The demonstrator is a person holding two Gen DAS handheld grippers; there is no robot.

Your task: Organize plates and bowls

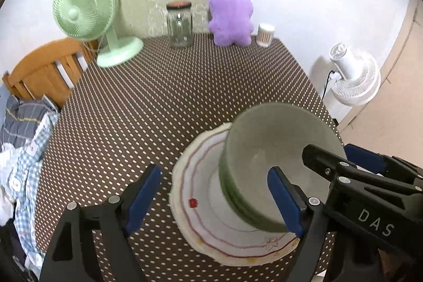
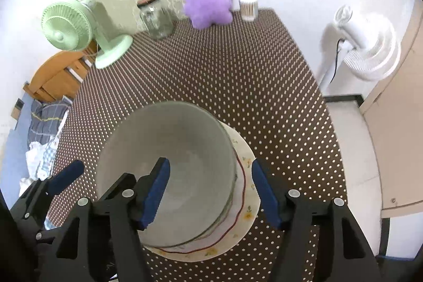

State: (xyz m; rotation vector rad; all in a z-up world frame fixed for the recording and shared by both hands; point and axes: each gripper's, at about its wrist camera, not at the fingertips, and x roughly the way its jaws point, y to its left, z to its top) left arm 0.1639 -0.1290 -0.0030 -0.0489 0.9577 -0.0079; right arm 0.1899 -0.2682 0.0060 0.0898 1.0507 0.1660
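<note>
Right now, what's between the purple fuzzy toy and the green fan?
A glass jar stands between the purple toy and green fan, clearest in the left wrist view.

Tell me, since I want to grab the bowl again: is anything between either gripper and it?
Nothing visible. The bowl sits on the plate, and both the left gripper and right gripper hang open right over it, their pads clear of its wall. The jar and green fan stand far back.
</note>
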